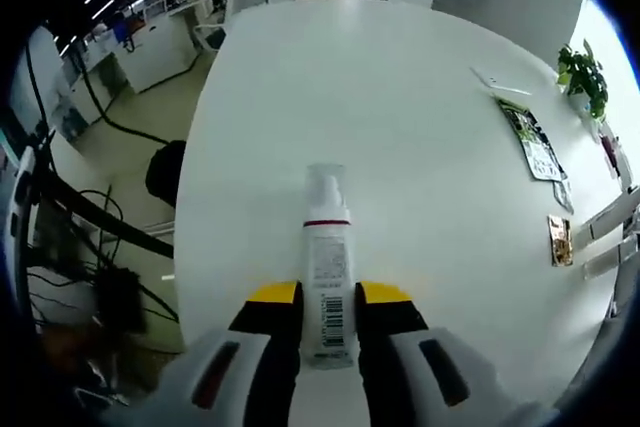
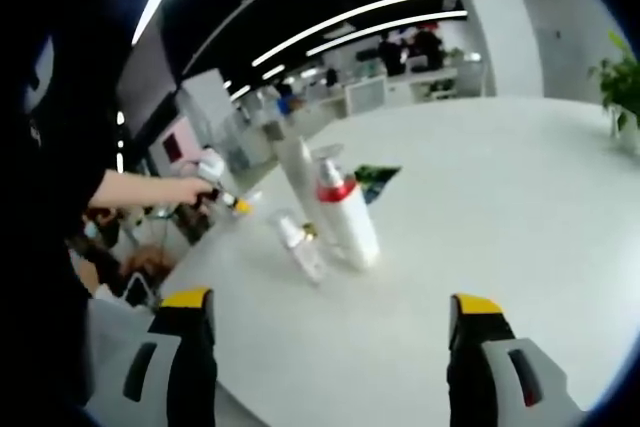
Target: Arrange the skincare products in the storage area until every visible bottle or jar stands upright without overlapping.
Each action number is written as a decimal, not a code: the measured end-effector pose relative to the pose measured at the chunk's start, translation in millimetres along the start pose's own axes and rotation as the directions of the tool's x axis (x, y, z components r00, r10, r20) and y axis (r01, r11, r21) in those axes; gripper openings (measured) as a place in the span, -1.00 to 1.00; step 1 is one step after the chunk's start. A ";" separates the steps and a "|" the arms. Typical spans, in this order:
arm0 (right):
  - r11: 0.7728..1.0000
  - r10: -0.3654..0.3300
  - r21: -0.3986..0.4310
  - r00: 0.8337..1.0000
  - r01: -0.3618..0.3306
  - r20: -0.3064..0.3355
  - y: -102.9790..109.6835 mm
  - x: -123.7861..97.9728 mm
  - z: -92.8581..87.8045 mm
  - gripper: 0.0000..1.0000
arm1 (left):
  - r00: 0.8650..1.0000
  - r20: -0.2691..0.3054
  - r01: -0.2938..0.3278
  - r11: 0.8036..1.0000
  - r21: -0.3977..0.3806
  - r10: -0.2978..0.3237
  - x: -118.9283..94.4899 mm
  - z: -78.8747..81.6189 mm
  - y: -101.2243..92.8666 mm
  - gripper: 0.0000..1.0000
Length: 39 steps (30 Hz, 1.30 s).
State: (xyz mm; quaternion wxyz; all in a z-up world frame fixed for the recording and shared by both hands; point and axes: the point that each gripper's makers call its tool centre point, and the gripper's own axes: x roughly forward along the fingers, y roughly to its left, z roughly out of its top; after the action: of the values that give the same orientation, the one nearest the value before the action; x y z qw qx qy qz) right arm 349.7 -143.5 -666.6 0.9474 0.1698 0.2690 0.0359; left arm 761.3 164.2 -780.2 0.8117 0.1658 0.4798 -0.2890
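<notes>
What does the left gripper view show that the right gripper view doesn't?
Left gripper view: the left hand-held gripper shut on a clear-capped bottle, plus leaflets and a potted plant at the table's far side. Right gripper view: the right hand-held gripper open and holding nothing, a group of standing bottles including a red-collared pump bottle, and a person's arm. Both show the white table in an office.
</notes>
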 end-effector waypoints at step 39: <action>0.998 0.050 -0.034 0.996 -0.048 0.067 25.1 -14.8 18.4 0.89 | 0.919 0.269 0.327 0.939 -0.109 -0.289 -82.4 20.4 -74.4 -0.58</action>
State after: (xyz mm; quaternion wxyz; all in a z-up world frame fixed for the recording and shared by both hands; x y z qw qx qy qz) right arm 347.3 -127.8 -636.1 0.9574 0.1619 0.2318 0.0578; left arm 697.8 120.8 -697.6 0.8197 -0.0117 0.4150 -0.3948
